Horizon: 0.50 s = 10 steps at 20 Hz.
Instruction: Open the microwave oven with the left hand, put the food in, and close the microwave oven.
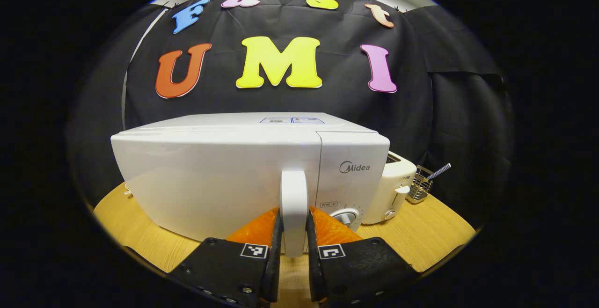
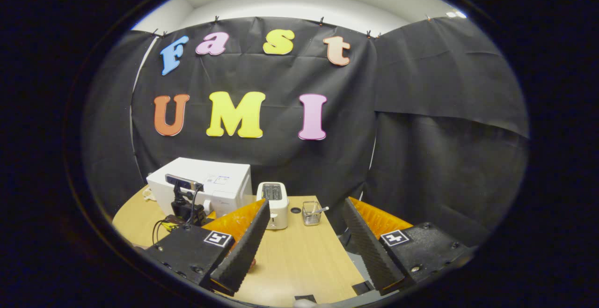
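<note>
A white microwave stands on the wooden table, and its door looks shut. My left gripper is shut on the door's upright white handle, one finger pressing on each side. In the right gripper view the microwave sits far off at the left, with the left gripper and its camera in front of it. My right gripper hangs open above the table's near part with nothing between its fingers. A small pinkish thing peeks out beside its left finger; I cannot tell what it is.
A white toaster stands right of the microwave. Beyond it is a wire basket with a utensil in it. The wooden table ends at a curved edge on the right.
</note>
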Each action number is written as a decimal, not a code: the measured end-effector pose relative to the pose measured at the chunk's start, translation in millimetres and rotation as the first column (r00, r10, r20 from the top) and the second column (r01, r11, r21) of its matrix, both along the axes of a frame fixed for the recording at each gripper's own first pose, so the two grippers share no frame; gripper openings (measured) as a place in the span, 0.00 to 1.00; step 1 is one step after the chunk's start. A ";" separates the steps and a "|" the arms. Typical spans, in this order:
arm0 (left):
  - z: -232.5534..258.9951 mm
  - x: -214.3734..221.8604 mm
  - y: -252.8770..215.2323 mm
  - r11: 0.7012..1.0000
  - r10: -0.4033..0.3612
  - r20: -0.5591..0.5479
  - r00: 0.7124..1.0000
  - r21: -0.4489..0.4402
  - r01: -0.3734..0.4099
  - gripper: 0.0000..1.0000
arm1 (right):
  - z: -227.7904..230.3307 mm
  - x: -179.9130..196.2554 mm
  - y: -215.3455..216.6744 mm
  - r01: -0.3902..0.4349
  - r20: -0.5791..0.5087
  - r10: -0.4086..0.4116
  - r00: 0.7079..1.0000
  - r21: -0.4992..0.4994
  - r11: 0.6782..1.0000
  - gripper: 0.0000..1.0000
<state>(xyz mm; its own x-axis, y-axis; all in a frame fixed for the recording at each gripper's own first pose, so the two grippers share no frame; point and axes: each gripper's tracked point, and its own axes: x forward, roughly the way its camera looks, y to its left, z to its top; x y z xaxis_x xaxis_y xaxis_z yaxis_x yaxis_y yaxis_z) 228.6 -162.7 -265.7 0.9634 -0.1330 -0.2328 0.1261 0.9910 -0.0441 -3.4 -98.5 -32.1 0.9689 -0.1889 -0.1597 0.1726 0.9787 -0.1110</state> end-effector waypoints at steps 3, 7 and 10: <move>0.5 -2.9 2.9 1.000 0.012 -0.008 1.000 0.006 -0.012 0.19 | -2.4 -0.4 -1.1 -0.002 -0.004 0.002 1.000 0.006 1.000 1.00; -1.4 -3.4 2.2 1.000 0.000 -0.018 1.000 0.018 0.001 0.15 | -4.4 -3.4 -1.6 -0.003 -0.007 0.003 1.000 0.011 1.000 1.00; -1.9 -5.0 2.6 1.000 -0.006 -0.025 1.000 0.017 0.007 0.15 | -4.8 -6.7 -2.7 -0.005 -0.005 0.005 1.000 0.011 1.000 1.00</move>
<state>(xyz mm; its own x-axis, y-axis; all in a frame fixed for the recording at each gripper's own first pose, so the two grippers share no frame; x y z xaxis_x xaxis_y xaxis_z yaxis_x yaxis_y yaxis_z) 223.5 -160.0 -267.6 0.9564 -0.1348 -0.2591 0.1316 0.9909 -0.0299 -10.0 -101.3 -36.9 0.9690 -0.1822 -0.1668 0.1670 0.9808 -0.1012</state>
